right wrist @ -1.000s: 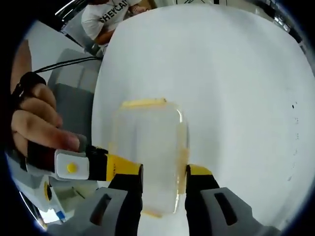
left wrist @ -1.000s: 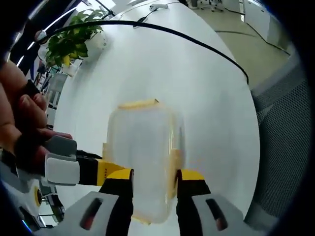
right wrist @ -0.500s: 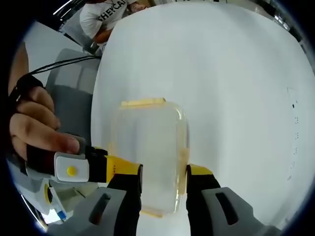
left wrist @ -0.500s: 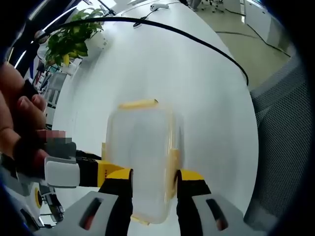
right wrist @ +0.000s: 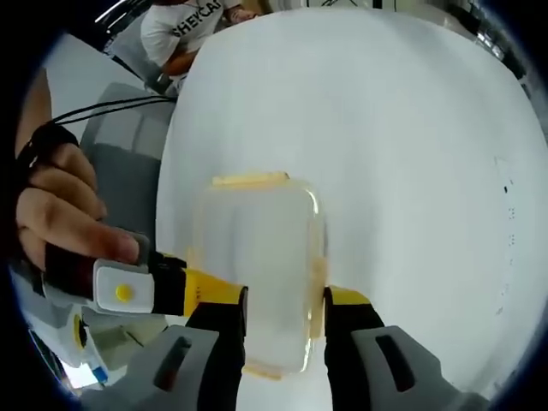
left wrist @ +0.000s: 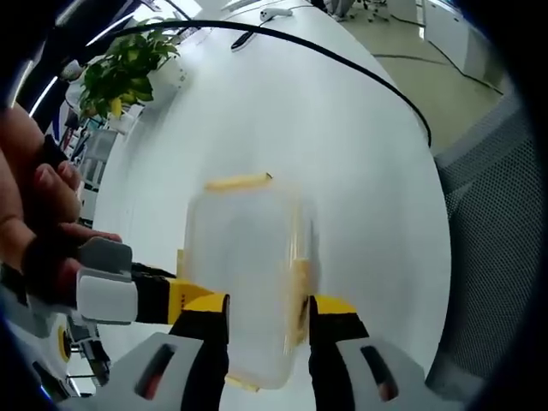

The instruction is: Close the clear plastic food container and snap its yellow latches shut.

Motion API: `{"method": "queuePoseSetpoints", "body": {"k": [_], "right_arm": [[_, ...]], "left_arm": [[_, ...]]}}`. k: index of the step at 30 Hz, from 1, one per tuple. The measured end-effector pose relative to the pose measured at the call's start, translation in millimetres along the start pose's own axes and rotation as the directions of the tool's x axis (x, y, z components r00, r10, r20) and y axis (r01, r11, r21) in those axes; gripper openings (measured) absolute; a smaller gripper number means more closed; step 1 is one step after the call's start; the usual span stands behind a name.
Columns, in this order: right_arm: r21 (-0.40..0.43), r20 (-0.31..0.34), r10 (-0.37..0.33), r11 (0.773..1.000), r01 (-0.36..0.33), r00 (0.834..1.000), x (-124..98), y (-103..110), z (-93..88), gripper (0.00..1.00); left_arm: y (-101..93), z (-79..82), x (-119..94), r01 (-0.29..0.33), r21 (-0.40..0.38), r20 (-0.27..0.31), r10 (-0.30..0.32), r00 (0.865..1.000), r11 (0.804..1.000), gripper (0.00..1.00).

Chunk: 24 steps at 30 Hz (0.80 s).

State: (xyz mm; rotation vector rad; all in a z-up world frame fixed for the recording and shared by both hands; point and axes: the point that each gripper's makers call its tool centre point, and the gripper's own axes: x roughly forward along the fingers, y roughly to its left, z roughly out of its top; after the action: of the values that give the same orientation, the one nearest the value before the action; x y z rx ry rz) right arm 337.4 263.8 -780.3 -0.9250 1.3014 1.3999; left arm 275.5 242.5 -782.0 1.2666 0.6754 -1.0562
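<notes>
Clear food container (left wrist: 248,274) lies lengthwise away from both tongs, w/ lid on. Left tongs (left wrist: 267,318) and right tongs (right wrist: 282,310) each straddle its near end; grip firmness unclear.

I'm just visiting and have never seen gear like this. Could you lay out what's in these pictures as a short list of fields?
Setting: white table
Main item: clear plastic food container, lid on
Latches: yellow latch on its far end, another on the right side
Left gripper: jaws either side of the container
Right gripper: jaws either side of the container
Person: a hand by the other gripper
Background: black cable, potted plant
</notes>
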Motion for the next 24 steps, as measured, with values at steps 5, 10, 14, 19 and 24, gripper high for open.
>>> {"method": "queuePoseSetpoints", "body": {"k": [5,10,14,19,24], "right_arm": [[0.024,0.079,-0.052,0.998,0.050,0.996,-2.8,0.2,-1.0,0.33],[0.021,0.171,-0.119,0.993,0.117,0.978,-5.4,0.0,-1.0,0.32],[0.030,0.262,-0.192,0.981,0.191,0.946,-10.7,-3.9,-5.4,0.34],[0.151,0.407,-0.223,0.973,0.176,0.886,-22.0,-2.0,-11.0,0.40],[0.124,0.444,-0.229,0.973,0.194,0.866,-22.9,11.4,-21.6,0.65]], "left_arm": [[-19.6,-1.4,2.3,0.018,0.046,-0.035,-0.017,0.999,0.999,0.56],[-23.8,-2.6,1.0,0.041,0.035,-0.010,-0.041,0.999,0.999,0.66],[-32.4,-2.4,0.4,0.083,0.030,-0.001,-0.083,0.997,0.996,0.79],[-37.1,-5.2,1.0,0.103,0.067,-0.012,-0.102,0.995,0.992,0.87],[-47.3,-6.9,1.1,0.145,0.077,-0.015,-0.144,0.989,0.986,0.99]]}}
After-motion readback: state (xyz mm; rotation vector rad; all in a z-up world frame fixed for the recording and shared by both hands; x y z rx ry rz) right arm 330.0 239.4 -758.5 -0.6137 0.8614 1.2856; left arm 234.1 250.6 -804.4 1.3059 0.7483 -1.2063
